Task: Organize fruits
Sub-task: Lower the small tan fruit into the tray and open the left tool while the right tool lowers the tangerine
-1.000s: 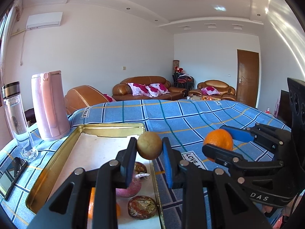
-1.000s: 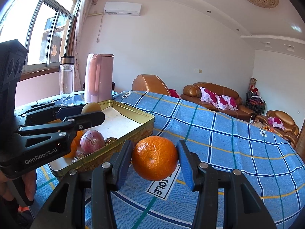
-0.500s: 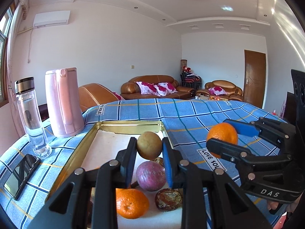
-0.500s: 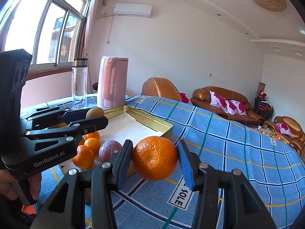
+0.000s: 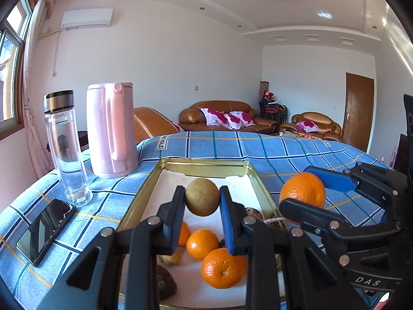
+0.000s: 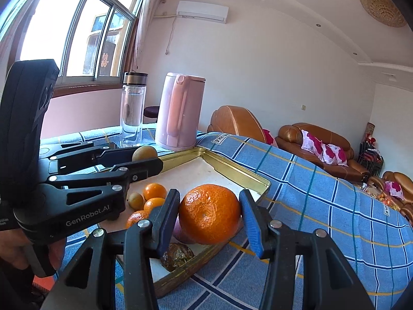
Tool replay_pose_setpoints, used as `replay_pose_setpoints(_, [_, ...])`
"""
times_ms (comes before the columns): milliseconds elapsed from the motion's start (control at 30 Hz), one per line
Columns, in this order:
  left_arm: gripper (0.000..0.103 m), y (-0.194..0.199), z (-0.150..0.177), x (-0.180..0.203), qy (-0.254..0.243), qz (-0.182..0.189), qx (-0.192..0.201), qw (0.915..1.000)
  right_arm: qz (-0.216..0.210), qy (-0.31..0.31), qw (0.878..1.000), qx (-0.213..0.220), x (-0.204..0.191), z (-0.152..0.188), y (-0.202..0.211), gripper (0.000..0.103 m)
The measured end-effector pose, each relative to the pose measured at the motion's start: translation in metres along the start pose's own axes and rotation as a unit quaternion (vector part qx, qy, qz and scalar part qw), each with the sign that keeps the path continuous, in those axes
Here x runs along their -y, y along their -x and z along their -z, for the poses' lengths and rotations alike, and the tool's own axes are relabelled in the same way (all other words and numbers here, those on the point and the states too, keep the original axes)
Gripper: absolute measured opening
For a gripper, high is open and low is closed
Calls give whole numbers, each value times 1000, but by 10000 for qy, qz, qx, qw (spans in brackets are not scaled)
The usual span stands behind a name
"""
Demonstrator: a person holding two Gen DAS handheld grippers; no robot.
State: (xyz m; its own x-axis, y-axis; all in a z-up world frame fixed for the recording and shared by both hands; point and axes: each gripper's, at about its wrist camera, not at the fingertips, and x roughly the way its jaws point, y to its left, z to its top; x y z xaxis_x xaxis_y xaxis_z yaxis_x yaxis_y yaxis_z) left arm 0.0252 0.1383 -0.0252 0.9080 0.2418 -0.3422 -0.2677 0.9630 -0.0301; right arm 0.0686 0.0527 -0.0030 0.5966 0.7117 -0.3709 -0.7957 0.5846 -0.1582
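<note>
A phone (image 5: 45,230), a glass bottle (image 5: 67,149) and a pink kettle (image 5: 111,131) are seen at left on the blue checked cloth (image 5: 284,149). A round yellow-brown fruit (image 5: 201,200) is gripped by the left gripper (image 5: 201,206) above the gold tray (image 5: 144,199), where 3 small oranges (image 5: 202,243) lie. A large dimpled orange (image 6: 209,213) is clamped in the right gripper (image 6: 210,218) over the tray's right rim. The window (image 6: 77,31) and a dark brown wrinkled fruit (image 6: 178,255) are shown clearly only by the right view; the door (image 5: 359,111) only by the left.
</note>
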Motion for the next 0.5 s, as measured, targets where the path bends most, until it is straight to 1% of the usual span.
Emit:
replay_pose_setpoints(267, [28,-4,4,-22,172,-253,-125,9995,-145,137,9998,-59,-18,-4,-11,50])
replay_pose_setpoints(500, [28,-7,7,-38,275,-361,-211,9987,-267,197,9994,-131,-29,-6,-21,50])
